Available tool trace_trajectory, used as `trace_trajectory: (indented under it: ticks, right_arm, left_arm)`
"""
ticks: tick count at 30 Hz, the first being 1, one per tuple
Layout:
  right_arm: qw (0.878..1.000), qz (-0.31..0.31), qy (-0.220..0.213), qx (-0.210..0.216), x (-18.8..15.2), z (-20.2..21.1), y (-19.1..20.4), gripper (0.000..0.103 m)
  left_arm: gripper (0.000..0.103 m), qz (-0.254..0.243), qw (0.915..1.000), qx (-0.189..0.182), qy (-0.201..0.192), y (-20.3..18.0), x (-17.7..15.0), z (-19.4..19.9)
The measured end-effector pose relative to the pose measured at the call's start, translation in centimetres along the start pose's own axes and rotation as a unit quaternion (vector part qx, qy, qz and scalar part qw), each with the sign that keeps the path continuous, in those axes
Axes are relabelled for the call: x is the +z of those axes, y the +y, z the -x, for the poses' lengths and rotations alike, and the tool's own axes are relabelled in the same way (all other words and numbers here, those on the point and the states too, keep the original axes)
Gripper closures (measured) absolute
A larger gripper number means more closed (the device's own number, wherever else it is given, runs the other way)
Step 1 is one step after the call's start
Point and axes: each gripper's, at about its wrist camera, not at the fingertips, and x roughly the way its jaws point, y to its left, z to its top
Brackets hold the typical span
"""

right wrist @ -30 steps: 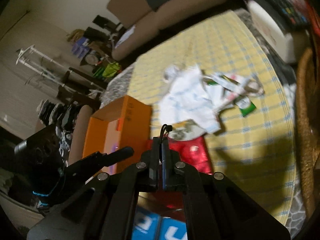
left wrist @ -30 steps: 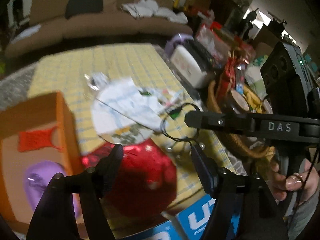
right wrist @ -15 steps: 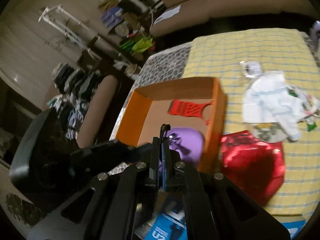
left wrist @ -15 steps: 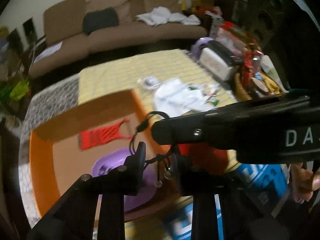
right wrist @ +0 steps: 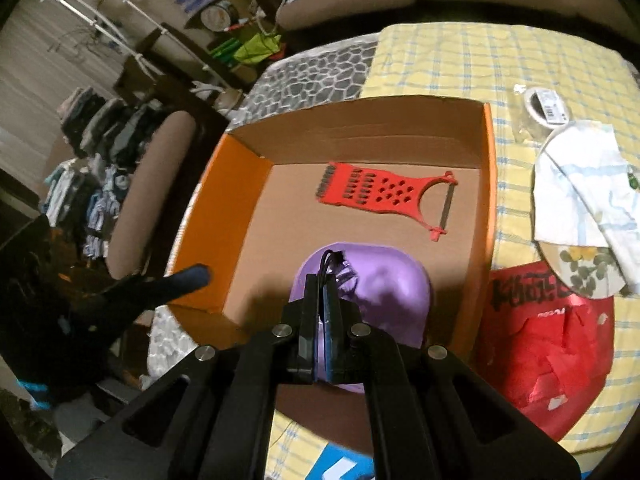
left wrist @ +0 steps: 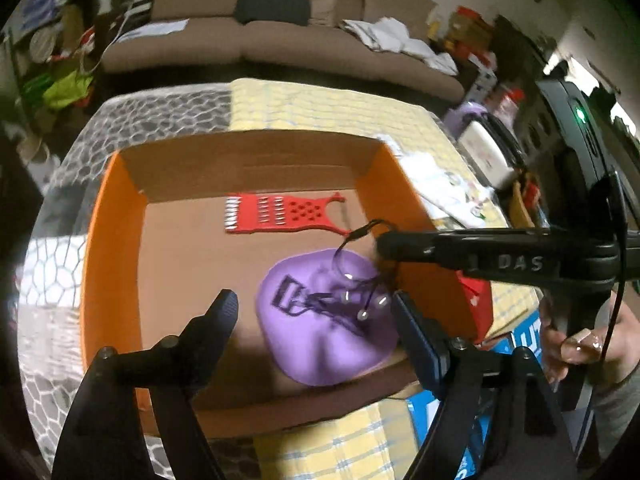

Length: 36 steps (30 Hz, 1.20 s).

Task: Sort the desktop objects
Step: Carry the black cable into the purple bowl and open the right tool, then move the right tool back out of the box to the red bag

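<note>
An orange cardboard box (left wrist: 108, 216) (right wrist: 224, 216) holds a red grater (left wrist: 280, 216) (right wrist: 380, 192) and a purple cap (left wrist: 320, 344) (right wrist: 384, 288). My right gripper (right wrist: 322, 280) is shut on a black earphone cable (left wrist: 356, 284) (right wrist: 330, 260), which dangles over the purple cap inside the box. My left gripper (left wrist: 312, 308) is open and empty, its fingers spread either side of the cap above the box's near wall. The right gripper's arm crosses the left wrist view (left wrist: 480, 248).
A yellow checked cloth (right wrist: 460, 52) covers the table. A red bag (right wrist: 552, 340), a plate with paper (right wrist: 580, 208) and a tape roll (right wrist: 544, 108) lie right of the box. A blue carton (left wrist: 472, 420) sits at the near edge. A sofa (left wrist: 280, 32) stands behind.
Both grippers moved left from over the red bag to over the orange box. The right gripper carried the cable with it. The left gripper, nearly closed half a second ago, opened wide.
</note>
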Motion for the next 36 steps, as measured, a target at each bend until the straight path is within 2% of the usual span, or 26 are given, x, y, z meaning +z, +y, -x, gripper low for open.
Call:
trace_trajectory:
  ticks: [4, 6, 8, 10, 11, 12, 16, 21, 23, 24, 25, 27, 28, 31, 33, 36]
  right_arm:
    - [1.0, -0.008, -0.004, 0.003, 0.3, -0.1, -0.4, 0.101]
    - [1.0, -0.001, 0.007, -0.026, 0.4, -0.6, -0.5, 0.1]
    - [0.998, 0.003, 0.041, -0.054, 0.2, -2.0, -0.8, 0.096]
    - [0.994, 0.01, 0.056, -0.09, -0.1, -2.4, -1.1, 0.095]
    - [0.991, 0.021, 0.055, -0.119, -0.3, -2.2, -1.1, 0.083]
    - [0.99, 0.026, 0.051, -0.125, -0.4, -1.8, -1.1, 0.069]
    - [0.993, 0.029, 0.037, -0.109, -0.4, 0.3, -0.8, 0.065]
    - [0.996, 0.041, -0.009, -0.08, -0.4, 5.4, -0.5, 0.064]
    - [0.995, 0.047, -0.025, -0.083, -0.4, 7.7, -1.0, 0.062]
    - [0.994, 0.049, -0.031, -0.087, -0.5, 8.8, -1.3, 0.057]
    - [0.994, 0.052, -0.037, -0.092, -0.6, 9.8, -1.7, 0.055]
    - [0.991, 0.057, -0.041, -0.113, -1.1, 12.2, -3.4, 0.043]
    - [0.99, 0.055, -0.042, -0.124, -1.3, 13.0, -4.2, 0.041]
    - [0.989, 0.035, -0.039, -0.138, -2.4, 15.8, -8.1, 0.028]
    - [0.989, 0.017, -0.043, -0.144, -3.0, 17.2, -10.6, 0.013]
    - [0.988, -0.013, -0.054, -0.144, -3.8, 18.6, -14.0, 0.008]
  left_arm:
    - [0.022, 0.023, 0.9997, -0.005, 0.008, 1.6, -0.7, -0.7]
    - [0.022, 0.029, 0.9994, -0.002, 0.017, 2.0, -1.0, -1.2]
    - [0.022, 0.028, 0.9992, 0.002, 0.028, 1.9, -1.2, -1.8]
    - [0.022, 0.023, 0.9992, 0.007, 0.033, 1.6, -1.2, -1.9]
    - [0.022, 0.019, 0.9992, 0.008, 0.034, 1.3, -1.2, -2.0]
    - [0.022, 0.015, 0.9992, 0.009, 0.035, 0.9, -1.2, -2.0]
    - [0.021, 0.013, 0.9995, 0.006, 0.03, -0.1, -0.7, -1.6]
    - [0.021, 0.009, 0.9999, 0.0, 0.01, -2.0, 0.1, -0.2]
    - [0.016, 0.004, 1.0, -0.008, 0.001, -3.2, 0.6, 0.3]
    - [0.013, -0.002, 0.9999, -0.016, -0.005, -4.3, 0.9, 0.6]
    - [0.007, -0.005, 0.9998, -0.019, -0.007, -4.9, 1.2, 0.7]
    - [0.005, -0.018, 0.9992, -0.031, -0.017, -7.0, 1.8, 0.9]
    - [0.0, -0.023, 0.999, -0.035, -0.018, -7.8, 2.0, 0.9]
    - [0.0, -0.035, 0.998, -0.05, -0.016, -10.9, 2.8, 0.1]
    - [0.0, -0.045, 0.9975, -0.054, -0.011, -13.0, 3.2, -0.6]
    - [0.0, -0.056, 0.9971, -0.052, -0.002, -15.8, 3.6, -2.0]
